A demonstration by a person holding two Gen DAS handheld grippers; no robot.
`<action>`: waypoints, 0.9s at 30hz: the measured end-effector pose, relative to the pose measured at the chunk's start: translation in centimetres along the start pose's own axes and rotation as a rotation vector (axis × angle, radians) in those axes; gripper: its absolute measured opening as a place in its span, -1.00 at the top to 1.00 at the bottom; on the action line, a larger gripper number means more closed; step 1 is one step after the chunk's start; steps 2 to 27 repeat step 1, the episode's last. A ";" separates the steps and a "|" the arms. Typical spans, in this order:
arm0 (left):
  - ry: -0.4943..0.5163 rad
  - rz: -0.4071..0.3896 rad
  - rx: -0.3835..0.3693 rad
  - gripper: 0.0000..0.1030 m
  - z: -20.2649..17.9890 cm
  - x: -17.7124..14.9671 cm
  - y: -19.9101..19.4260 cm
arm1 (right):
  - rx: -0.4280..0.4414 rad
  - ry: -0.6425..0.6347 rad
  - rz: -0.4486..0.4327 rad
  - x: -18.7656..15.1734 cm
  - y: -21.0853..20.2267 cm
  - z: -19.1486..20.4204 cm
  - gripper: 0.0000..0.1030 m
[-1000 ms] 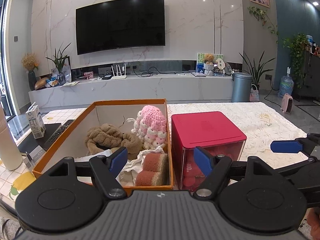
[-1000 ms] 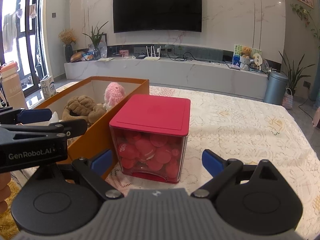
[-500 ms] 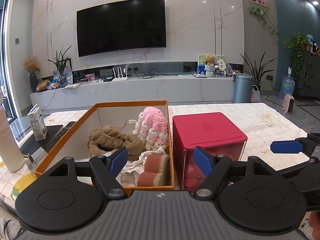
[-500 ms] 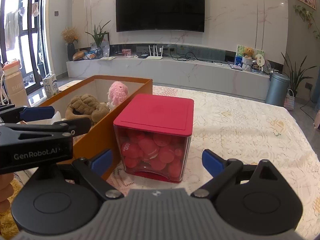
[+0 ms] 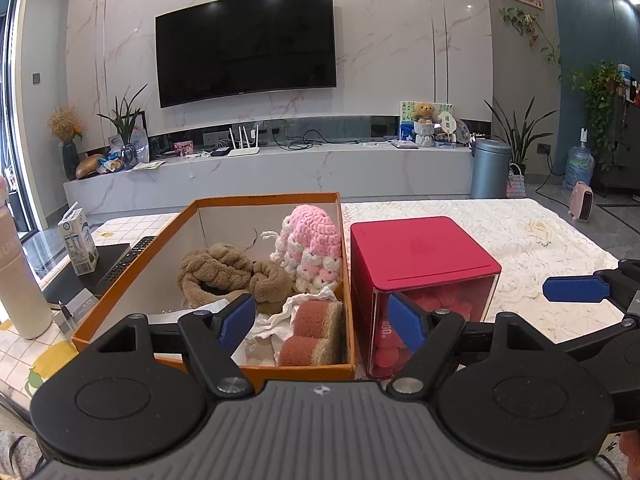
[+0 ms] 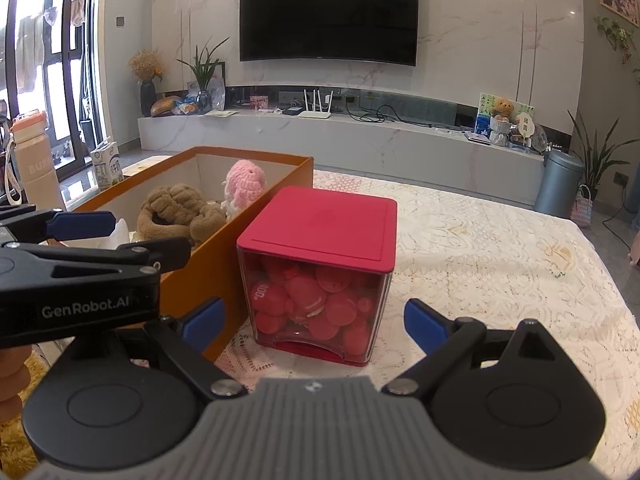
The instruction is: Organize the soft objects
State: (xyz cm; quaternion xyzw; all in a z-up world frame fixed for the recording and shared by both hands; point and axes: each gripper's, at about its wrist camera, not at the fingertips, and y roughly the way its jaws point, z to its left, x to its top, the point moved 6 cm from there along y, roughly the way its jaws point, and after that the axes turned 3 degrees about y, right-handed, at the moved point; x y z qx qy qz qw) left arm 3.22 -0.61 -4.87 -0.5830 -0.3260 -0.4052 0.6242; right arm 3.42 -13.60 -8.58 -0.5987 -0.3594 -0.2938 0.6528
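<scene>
An orange cardboard box [image 5: 120,292] stands on the table and holds a brown plush [image 5: 224,276], a pink crochet toy [image 5: 312,240], a rust-coloured rolled cloth [image 5: 310,332] and crumpled white cloth [image 5: 276,320]. To the right of the box is a clear container with a red lid [image 5: 420,248], full of red balls. My left gripper [image 5: 322,320] hovers open at the box's near end, with nothing between its pads. My right gripper [image 6: 314,320] is open in front of the red-lidded container [image 6: 320,220] and does not touch it. The left gripper's fingers [image 6: 80,224] show over the box [image 6: 208,276].
A milk carton [image 5: 78,240], a remote [image 5: 128,258] and a tall beige bottle [image 5: 18,276] stand left of the box. A lace tablecloth [image 6: 500,248] covers the table to the right. A TV bench and wall lie beyond.
</scene>
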 end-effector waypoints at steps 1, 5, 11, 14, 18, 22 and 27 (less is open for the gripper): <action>0.011 -0.005 0.005 -0.72 -0.1 0.0 0.0 | 0.002 -0.003 0.002 0.0 0.0 0.1 -0.83; 0.011 -0.005 0.005 -0.72 -0.1 0.0 0.0 | 0.002 -0.003 0.002 0.0 0.0 0.1 -0.83; 0.011 -0.005 0.005 -0.72 -0.1 0.0 0.0 | 0.002 -0.003 0.002 0.0 0.0 0.1 -0.83; 0.011 -0.005 0.005 -0.72 -0.1 0.0 0.0 | 0.002 -0.003 0.002 0.0 0.0 0.1 -0.83; 0.011 -0.005 0.005 -0.72 -0.1 0.0 0.0 | 0.002 -0.003 0.002 0.0 0.0 0.1 -0.83; 0.011 -0.005 0.005 -0.72 -0.1 0.0 0.0 | 0.002 -0.003 0.002 0.0 0.0 0.1 -0.83; 0.011 -0.005 0.005 -0.72 -0.1 0.0 0.0 | 0.002 -0.003 0.002 0.0 0.0 0.1 -0.83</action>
